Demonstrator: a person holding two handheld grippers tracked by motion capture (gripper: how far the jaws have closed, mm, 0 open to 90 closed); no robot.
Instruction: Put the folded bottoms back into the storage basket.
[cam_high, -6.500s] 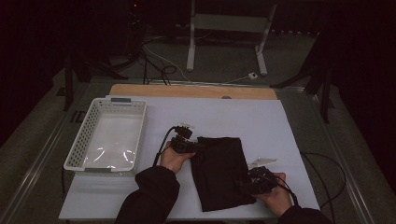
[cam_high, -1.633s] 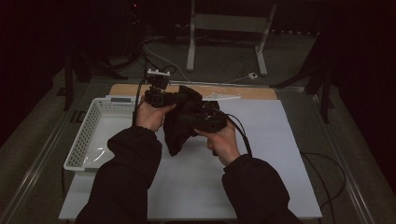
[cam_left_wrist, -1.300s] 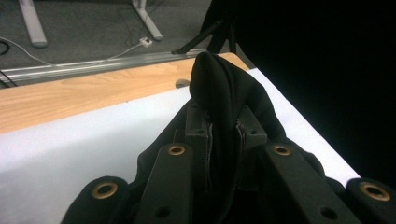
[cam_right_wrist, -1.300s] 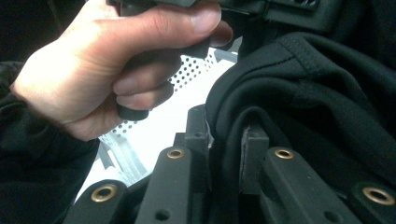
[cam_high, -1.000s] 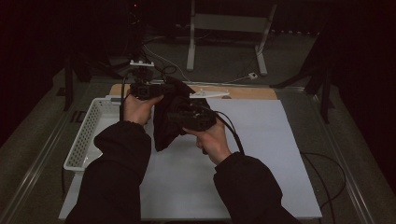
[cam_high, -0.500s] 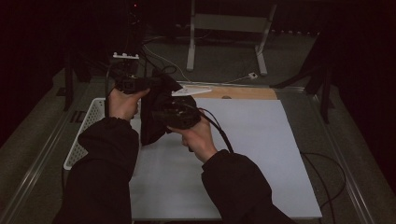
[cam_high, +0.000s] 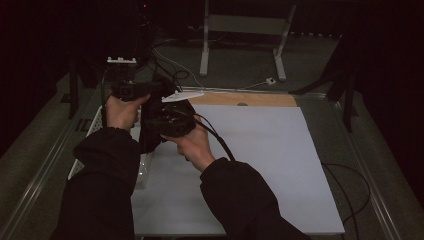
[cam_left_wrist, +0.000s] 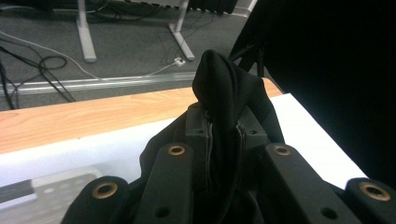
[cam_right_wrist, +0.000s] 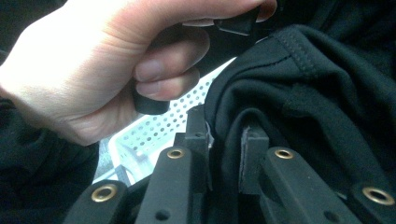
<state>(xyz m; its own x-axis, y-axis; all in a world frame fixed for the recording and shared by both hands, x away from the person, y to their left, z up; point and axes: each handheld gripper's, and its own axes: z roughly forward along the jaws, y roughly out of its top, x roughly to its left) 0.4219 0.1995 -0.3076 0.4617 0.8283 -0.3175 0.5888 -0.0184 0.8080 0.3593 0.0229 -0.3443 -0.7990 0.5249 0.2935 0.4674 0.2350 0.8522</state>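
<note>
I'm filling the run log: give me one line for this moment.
left claw: shut on cloth | right claw: shut on cloth | cloth: lifted, above basket edge | table: bare

The soft cloth garment (cam_left_wrist: 224, 88) you have clamped is plain black, matching your black sleeves (cam_high: 107, 165). Your perforated plastic basket (cam_right_wrist: 159, 126) is white, dotted with small holes. The flat table mat (cam_high: 260, 150) is white, edged by a pale wooden strip (cam_left_wrist: 93, 114).
</note>
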